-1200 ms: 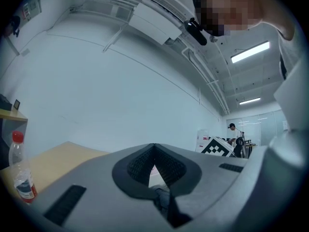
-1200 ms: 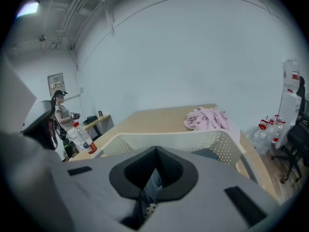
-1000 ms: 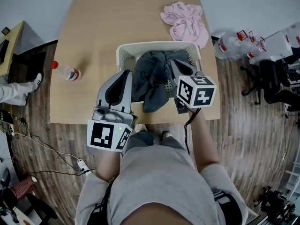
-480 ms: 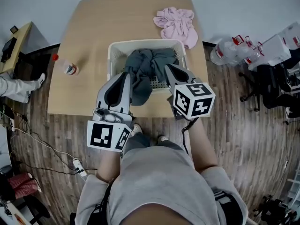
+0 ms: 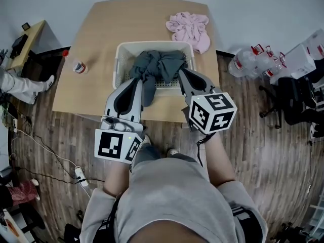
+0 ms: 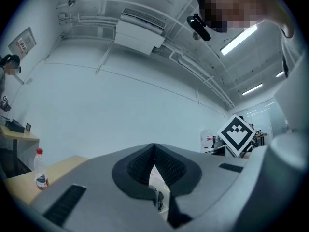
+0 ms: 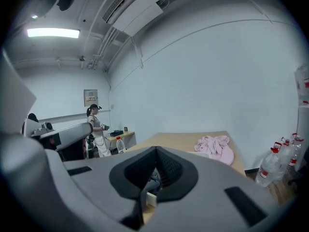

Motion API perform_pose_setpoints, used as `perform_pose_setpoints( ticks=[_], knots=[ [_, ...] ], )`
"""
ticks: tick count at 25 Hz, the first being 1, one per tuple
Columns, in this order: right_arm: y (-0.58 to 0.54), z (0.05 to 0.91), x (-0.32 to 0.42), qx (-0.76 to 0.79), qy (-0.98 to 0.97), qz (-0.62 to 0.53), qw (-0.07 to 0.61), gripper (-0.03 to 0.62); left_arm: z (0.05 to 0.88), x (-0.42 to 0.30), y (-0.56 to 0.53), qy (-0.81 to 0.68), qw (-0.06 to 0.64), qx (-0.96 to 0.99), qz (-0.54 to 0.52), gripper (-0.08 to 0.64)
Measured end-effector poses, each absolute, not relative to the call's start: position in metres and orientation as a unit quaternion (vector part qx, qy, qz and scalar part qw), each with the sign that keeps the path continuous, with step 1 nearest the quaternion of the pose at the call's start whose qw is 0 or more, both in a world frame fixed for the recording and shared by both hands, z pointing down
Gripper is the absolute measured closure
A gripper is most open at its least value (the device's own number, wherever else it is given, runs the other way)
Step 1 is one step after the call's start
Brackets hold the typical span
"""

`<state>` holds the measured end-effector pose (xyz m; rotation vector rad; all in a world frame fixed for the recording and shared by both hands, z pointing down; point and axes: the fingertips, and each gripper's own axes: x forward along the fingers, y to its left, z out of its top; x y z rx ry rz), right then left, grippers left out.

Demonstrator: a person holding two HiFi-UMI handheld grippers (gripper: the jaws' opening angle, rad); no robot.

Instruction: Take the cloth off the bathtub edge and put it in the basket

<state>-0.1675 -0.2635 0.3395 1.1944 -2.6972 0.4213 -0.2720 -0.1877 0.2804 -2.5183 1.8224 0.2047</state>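
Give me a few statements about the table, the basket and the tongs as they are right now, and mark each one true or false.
1. The grey cloth lies in the white basket. True; a part of it hangs over the near rim.
2. The pink cloth is inside the basket. False: it lies on the table, beyond the basket's far right corner.
3. The right tongs are wide open. False: their jaws are together, with nothing held between them.
4. A bottle is on the table to the left of the basket. True.
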Motion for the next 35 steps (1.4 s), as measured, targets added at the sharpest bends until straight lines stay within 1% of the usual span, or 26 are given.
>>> perform_pose_setpoints(
  ticks=[7, 21, 35],
  knots=[
    [-0.232, 0.320, -0.144, 0.380, -0.915, 0.122, 0.060, 0.583, 0.274, -0.244, -0.157, 0.599, 0.027, -0.798, 0.066, 0.545],
    [-0.183, 0.311, -0.095, 0.341, -0.934, 0.102, 0.026, 0.583, 0.279, -0.193, -0.114, 0.626, 0.035, -0.776, 0.061, 0.545],
    [-0.171, 0.305, -0.093, 0.332, -0.940, 0.083, 0.011, 0.583, 0.270, -0.187, -0.109, 0.626, 0.048, -0.776, 0.057, 0.545]
  ],
)
